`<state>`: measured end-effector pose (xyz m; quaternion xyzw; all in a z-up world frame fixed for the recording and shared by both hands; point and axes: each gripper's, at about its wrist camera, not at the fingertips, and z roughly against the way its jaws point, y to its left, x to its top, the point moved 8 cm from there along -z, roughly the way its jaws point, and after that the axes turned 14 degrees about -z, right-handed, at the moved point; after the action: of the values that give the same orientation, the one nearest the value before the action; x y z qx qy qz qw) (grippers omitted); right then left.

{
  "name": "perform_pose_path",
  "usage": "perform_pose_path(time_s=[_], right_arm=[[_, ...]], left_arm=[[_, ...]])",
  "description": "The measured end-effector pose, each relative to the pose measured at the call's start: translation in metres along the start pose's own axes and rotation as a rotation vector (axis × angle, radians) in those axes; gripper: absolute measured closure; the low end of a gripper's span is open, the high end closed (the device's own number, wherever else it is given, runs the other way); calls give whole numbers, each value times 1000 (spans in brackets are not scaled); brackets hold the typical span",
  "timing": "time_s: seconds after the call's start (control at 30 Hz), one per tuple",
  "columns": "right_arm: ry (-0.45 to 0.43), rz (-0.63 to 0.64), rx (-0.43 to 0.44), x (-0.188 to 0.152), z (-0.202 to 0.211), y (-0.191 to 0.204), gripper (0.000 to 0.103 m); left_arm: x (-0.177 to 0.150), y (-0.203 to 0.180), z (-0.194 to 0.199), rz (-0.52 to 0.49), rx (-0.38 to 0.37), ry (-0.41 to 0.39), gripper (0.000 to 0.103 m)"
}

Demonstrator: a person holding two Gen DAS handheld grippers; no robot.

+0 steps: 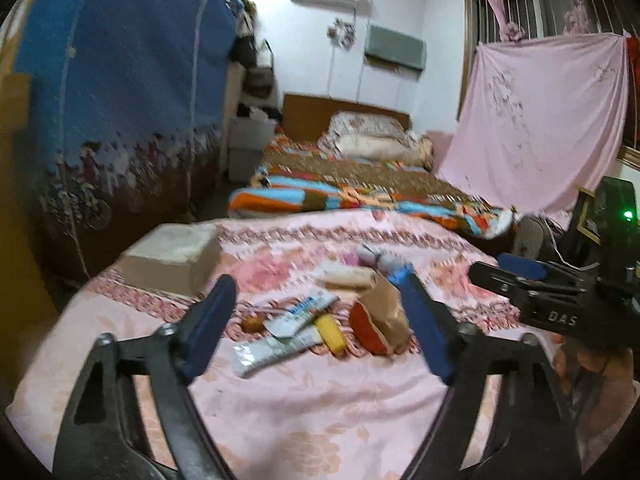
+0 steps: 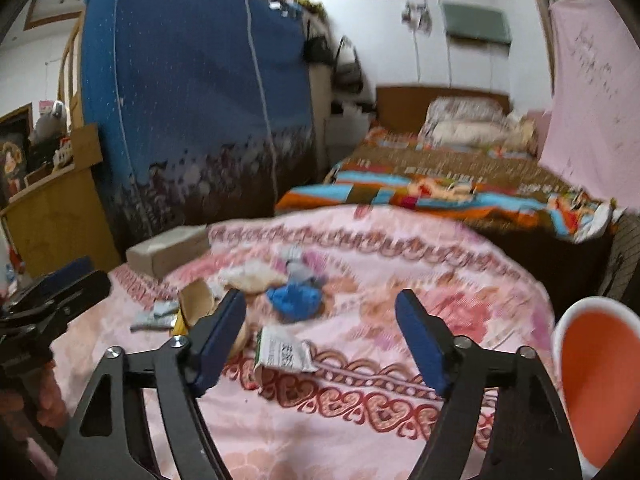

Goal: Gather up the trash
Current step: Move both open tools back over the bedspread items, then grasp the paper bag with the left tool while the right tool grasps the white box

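Trash lies on a pink floral cloth [image 1: 304, 400]. In the left wrist view I see white wrappers [image 1: 276, 350], a yellow piece [image 1: 331, 333], a small brown item [image 1: 253, 324] and a brown paper bag with a red side [image 1: 380, 320]. My left gripper [image 1: 316, 300] is open and empty above them. In the right wrist view my right gripper [image 2: 320, 308] is open and empty over a white printed wrapper [image 2: 286, 350]; a crumpled blue piece [image 2: 296, 298] and the brown bag [image 2: 196, 300] lie beyond. The right gripper also shows in the left wrist view [image 1: 486, 266].
A cardboard box [image 1: 172, 258] sits at the cloth's far left corner. An orange bin with a white rim [image 2: 596, 384] stands at the right edge. A bed with a striped blanket [image 1: 360, 192] lies behind, a blue fabric wardrobe [image 1: 120, 100] at left.
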<state>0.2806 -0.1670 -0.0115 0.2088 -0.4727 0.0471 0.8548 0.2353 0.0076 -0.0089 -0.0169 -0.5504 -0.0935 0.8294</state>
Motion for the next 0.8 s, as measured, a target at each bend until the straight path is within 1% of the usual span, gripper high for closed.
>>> perform_pose_path(time_s=[0.03, 0.07, 0.13, 0.17, 0.23, 0.33, 0.37, 0.43, 0.57, 0.63, 0.67, 0.7, 0.8], right_arm=[[31, -2, 5, -4, -3, 0, 31], [52, -2, 7, -6, -7, 1, 33], [105, 3, 13, -13, -15, 2, 37], [121, 6, 13, -16, -17, 3, 39], [159, 10, 17, -21, -23, 5, 41], [221, 7, 23, -29, -32, 5, 45], [234, 5, 26, -31, -34, 5, 46], [262, 1, 33, -35, -38, 6, 49], [307, -3, 39, -42, -44, 7, 52], [323, -3, 40, -44, -46, 7, 58], [328, -4, 39, -45, -47, 7, 60], [328, -5, 40, -45, -46, 7, 65], [329, -3, 47, -45, -47, 9, 70]], left_arm=[[-2, -3, -4, 1, -25, 20, 49], [-4, -6, -8, 1, -50, 40, 52], [-7, -14, -15, -4, -96, 79, 65], [-8, -17, -17, -8, -111, 95, 68], [-11, -22, -25, -15, -138, 135, 77], [-17, -32, -35, -18, -186, 194, 86], [-20, -34, -39, -16, -194, 217, 88], [-23, -37, -43, -10, -214, 247, 94], [-29, -39, -52, 29, -246, 293, 100], [-31, -38, -55, 49, -257, 308, 103], [-31, -39, -56, 56, -261, 310, 103], [-31, -39, -56, 60, -260, 311, 103], [-30, -41, -56, 58, -253, 311, 103]])
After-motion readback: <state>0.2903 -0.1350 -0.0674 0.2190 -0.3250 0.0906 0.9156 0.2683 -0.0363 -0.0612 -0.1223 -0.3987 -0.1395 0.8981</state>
